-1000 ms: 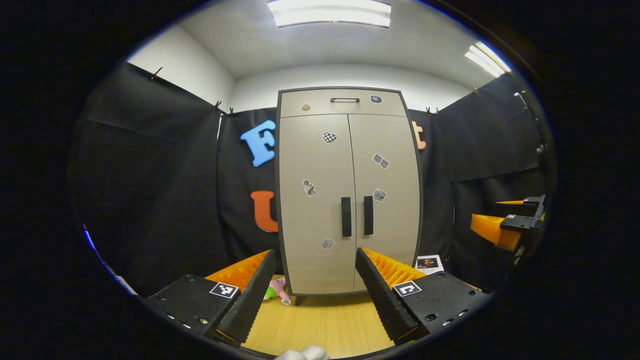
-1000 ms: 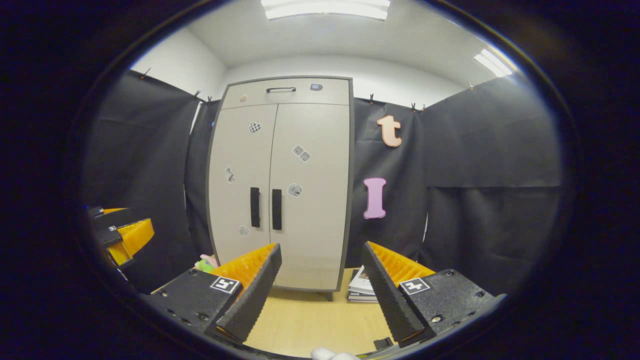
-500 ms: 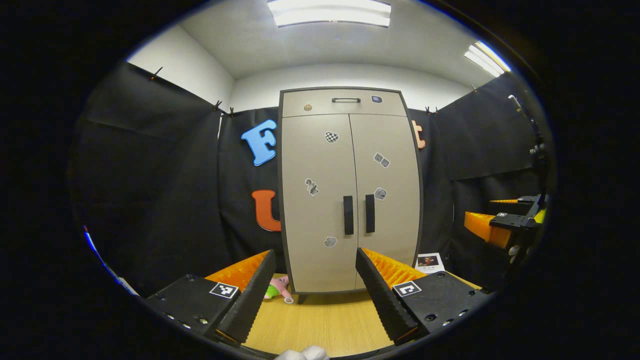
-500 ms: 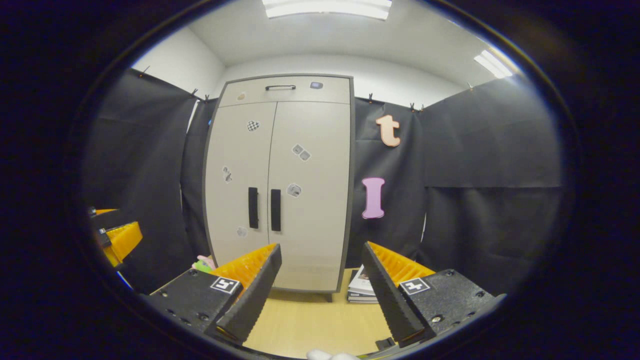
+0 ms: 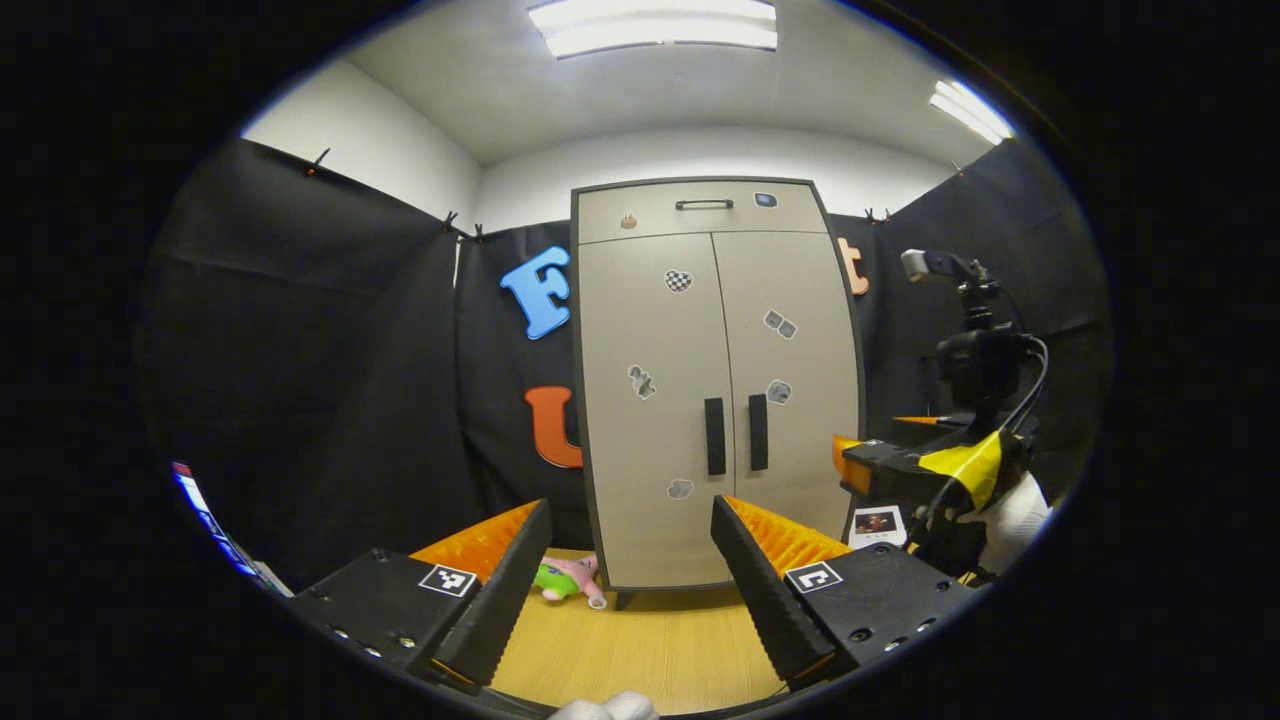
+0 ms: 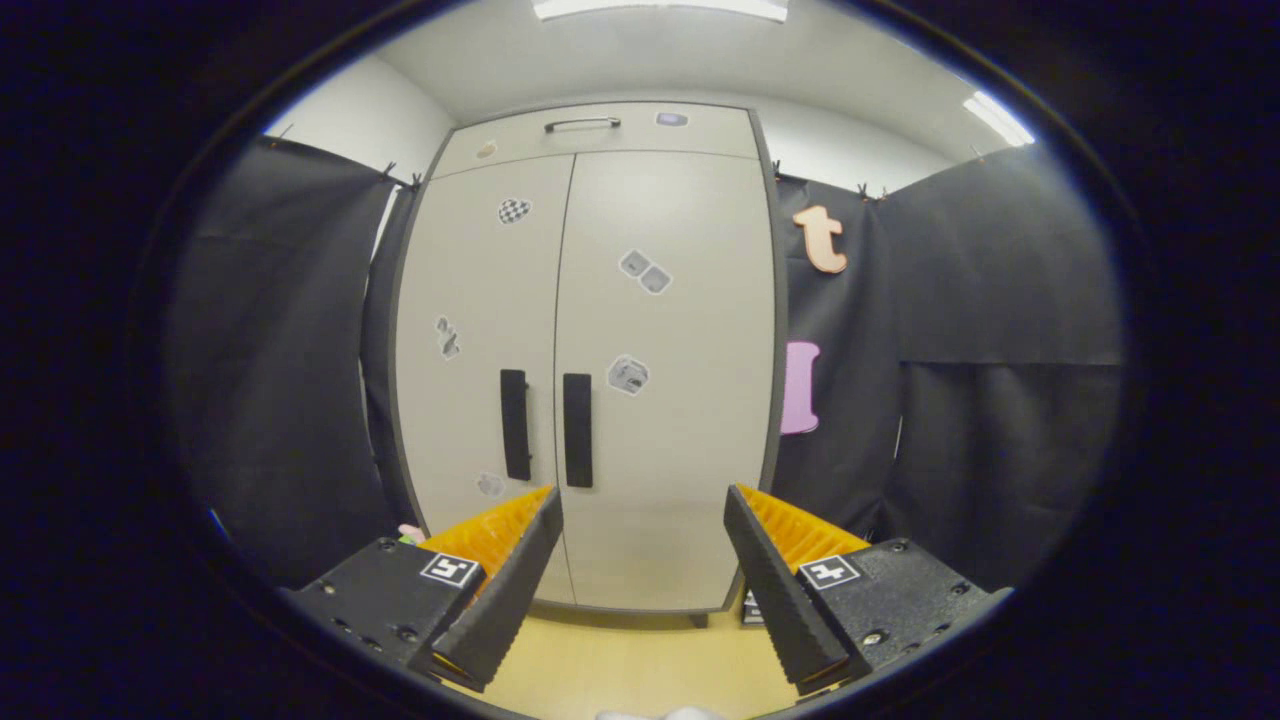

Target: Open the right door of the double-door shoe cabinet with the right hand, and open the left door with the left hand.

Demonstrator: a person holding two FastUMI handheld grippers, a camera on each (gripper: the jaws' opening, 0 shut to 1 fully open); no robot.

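Two upright black door handles (image 6: 546, 424) face the left gripper (image 5: 625, 560) and right gripper (image 6: 640, 555), both spread, grasping nothing.

The beige shoe cabinet (image 6: 590, 350) stands upright against the black cloth wall (image 6: 1000, 330), both doors shut (black handles (image 6: 577, 430) side by side at the centre seam).

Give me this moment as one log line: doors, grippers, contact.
cabinet doors: both shut | right gripper: open, nearing right handle, no contact | left gripper: open, farther back
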